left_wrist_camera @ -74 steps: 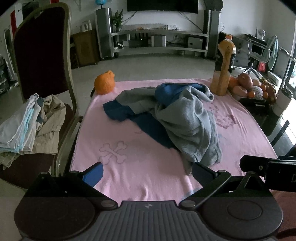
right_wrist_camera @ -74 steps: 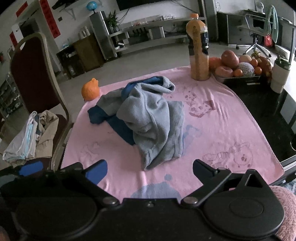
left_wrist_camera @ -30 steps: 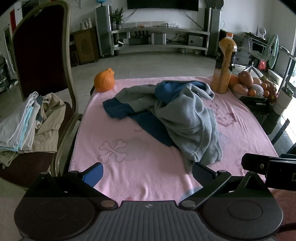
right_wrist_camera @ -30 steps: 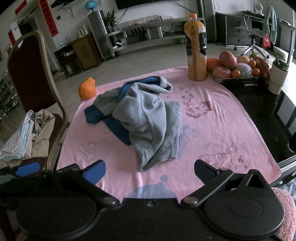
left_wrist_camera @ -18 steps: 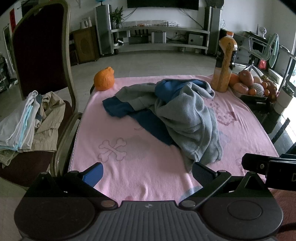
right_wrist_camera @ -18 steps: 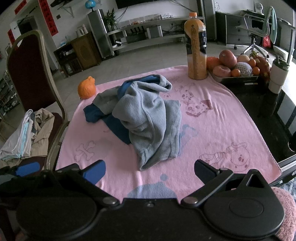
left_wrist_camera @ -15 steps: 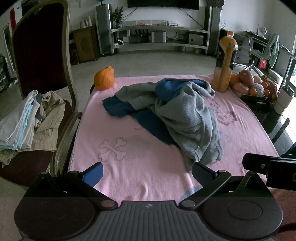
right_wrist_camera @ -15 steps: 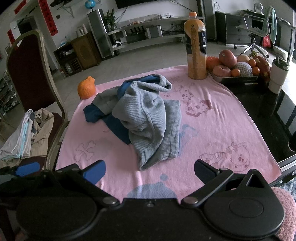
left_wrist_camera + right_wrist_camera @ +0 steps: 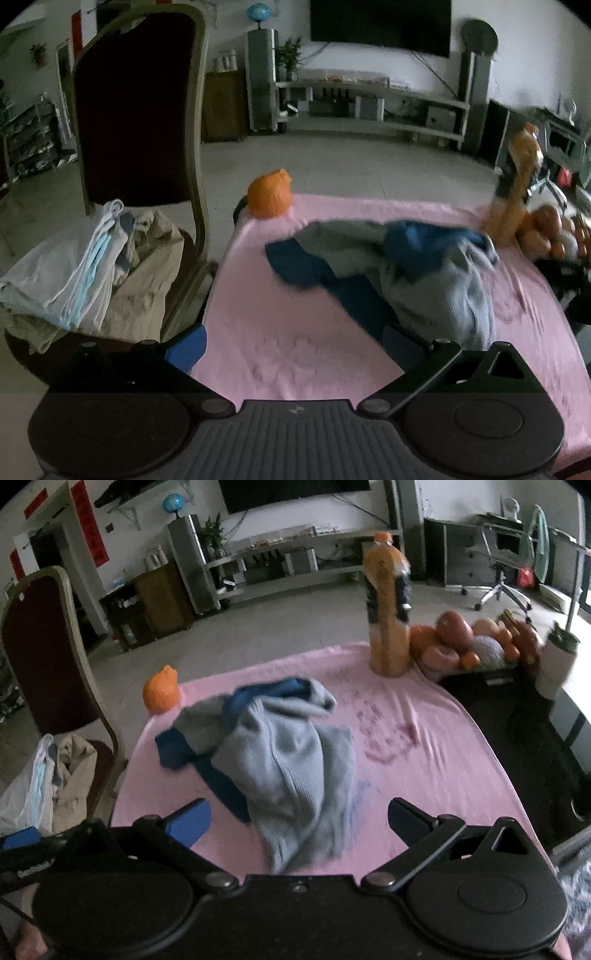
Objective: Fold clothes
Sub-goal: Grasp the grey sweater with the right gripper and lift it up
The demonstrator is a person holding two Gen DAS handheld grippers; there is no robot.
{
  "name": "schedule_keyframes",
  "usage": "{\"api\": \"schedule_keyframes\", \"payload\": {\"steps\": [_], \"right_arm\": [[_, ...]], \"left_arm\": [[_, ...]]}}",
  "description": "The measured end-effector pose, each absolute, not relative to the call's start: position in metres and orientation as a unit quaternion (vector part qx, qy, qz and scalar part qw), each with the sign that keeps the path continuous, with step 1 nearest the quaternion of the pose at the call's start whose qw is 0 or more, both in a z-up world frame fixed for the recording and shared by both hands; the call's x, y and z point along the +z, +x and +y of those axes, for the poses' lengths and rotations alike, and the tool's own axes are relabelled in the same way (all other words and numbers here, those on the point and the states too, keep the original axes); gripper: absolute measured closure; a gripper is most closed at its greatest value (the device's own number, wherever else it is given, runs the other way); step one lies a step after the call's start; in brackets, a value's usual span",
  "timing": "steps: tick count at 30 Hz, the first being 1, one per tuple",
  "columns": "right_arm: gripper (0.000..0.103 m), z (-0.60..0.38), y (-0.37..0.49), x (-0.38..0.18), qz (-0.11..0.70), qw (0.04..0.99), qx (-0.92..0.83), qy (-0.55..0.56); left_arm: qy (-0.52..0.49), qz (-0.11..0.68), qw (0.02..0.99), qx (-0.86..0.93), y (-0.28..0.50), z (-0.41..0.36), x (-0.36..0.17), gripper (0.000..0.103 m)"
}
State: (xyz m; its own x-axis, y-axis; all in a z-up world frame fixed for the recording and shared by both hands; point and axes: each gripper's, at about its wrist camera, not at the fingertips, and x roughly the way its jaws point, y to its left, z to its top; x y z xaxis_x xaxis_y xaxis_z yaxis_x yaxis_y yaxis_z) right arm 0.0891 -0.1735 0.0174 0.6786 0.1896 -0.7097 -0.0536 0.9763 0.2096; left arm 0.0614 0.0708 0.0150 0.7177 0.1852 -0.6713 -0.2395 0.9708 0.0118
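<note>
Swung left and edged nearer the garment since half a second back, on both views; chair now larger in the left view, frames blurred with motion. Left claw [image 9: 291, 339] spread wide, empty, hovering over the pink cloth [image 9: 280, 332] at the near-left part of the surface, its right finger close in front of the garment's near edge, contact not clear. Right claw [image 9: 295, 818] likewise wide apart, gripping nothing, low over the near end of the grey-and-blue garment [image 9: 284, 760], whether touching it cannot be told. Garment crumpled in a heap at the middle of the cloth, grey knit on top, blue fabric showing at the far end and along the left side. Orange stuffed toy [image 9: 161, 690] at the far-left corner of the cloth, apart from the garment. Tall orange drink bottle [image 9: 388, 613] upright at the far-right corner, just beside a tray of fruit [image 9: 476, 642]; white cup [image 9: 556, 661] past the fruit, on the dark bare part of the surface. Dark red chair [image 9: 140, 122] to the left of the surface, with a stack of folded clothes [image 9: 85, 273] on its seat. Tip of the left claw's blue finger visible at the left edge of the right view.
</note>
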Motion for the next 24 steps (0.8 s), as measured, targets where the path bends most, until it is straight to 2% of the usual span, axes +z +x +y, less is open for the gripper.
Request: {"api": "schedule_keyframes", "payload": {"steps": [4,8,11,12,13,15,18,21,24], "right_arm": [[0.0,-0.168,0.129,0.019,0.382,0.916,0.064,0.102],[0.001,-0.176,0.17,0.002,0.371,0.917,0.04,0.14],[0.02,-0.184,0.201,-0.013,0.366,0.916,0.017,0.162],[0.031,-0.187,0.21,-0.019,0.369,0.916,0.008,0.16],[0.037,-0.189,0.219,-0.025,0.375,0.914,0.002,0.157],[0.042,-0.194,0.238,-0.038,0.389,0.909,-0.003,0.153],[0.041,-0.203,0.261,-0.057,0.402,0.899,0.012,0.174],[0.038,-0.213,0.283,-0.075,0.416,0.888,0.029,0.194],[0.03,-0.218,0.298,-0.092,0.427,0.879,0.053,0.205]], "left_arm": [[-0.083,0.364,0.923,0.097,0.092,0.079,-0.006,0.003],[-0.093,0.382,0.914,0.099,0.107,0.082,-0.049,0.003],[-0.086,0.42,0.897,0.108,0.118,0.089,-0.078,0.003],[-0.084,0.431,0.892,0.108,0.121,0.091,-0.083,0.004],[-0.08,0.441,0.887,0.107,0.125,0.092,-0.087,0.005],[-0.071,0.441,0.889,0.099,0.126,0.088,-0.089,0.006],[-0.068,0.435,0.894,0.078,0.126,0.082,-0.089,0.007],[-0.074,0.429,0.899,0.051,0.125,0.075,-0.09,0.012],[-0.079,0.422,0.903,0.025,0.125,0.068,-0.09,0.015]]}}
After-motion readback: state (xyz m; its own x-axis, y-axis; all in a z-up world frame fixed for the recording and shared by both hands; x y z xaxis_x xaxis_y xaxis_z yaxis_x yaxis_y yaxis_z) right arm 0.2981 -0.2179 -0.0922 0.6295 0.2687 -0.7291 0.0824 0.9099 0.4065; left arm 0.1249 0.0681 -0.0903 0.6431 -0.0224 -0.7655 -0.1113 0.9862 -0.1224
